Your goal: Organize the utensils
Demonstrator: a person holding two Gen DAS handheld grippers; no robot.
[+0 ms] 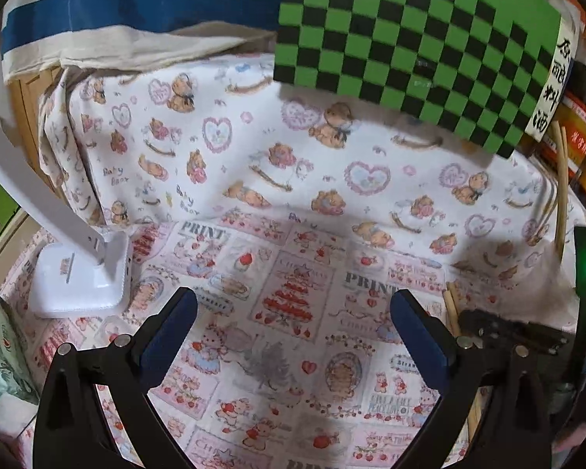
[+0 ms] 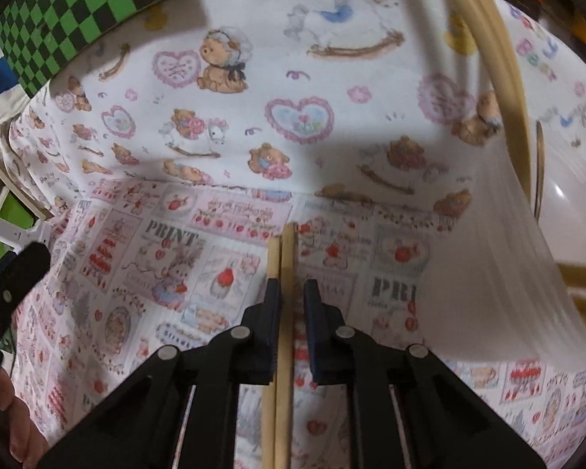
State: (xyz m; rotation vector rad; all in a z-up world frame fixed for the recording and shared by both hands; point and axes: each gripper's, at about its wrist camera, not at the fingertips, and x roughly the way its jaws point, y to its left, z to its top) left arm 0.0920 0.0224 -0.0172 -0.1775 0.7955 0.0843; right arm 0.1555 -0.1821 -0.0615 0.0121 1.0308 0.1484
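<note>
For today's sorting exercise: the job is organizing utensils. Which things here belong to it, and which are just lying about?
Job:
- chopsticks, between the right hand-held gripper's fingers
- translucent container
- left hand-held gripper, open

Lying about:
- checkered board
- white lamp base
- patterned cloth

From my left wrist feed I see the table (image 1: 277, 351) covered in a pink strawberry-print cloth; behind it a white teddy-bear cloth (image 1: 254, 148) rises like a backdrop; above that hangs a cream fabric with a blue stripe (image 1: 136, 4); a green-and-black checkered board (image 1: 410, 39) leans at upper right; a white lamp base (image 1: 82, 277) sits at left, its arm curving upward; light falls from above, leaving soft shadows across both cloths.
</note>
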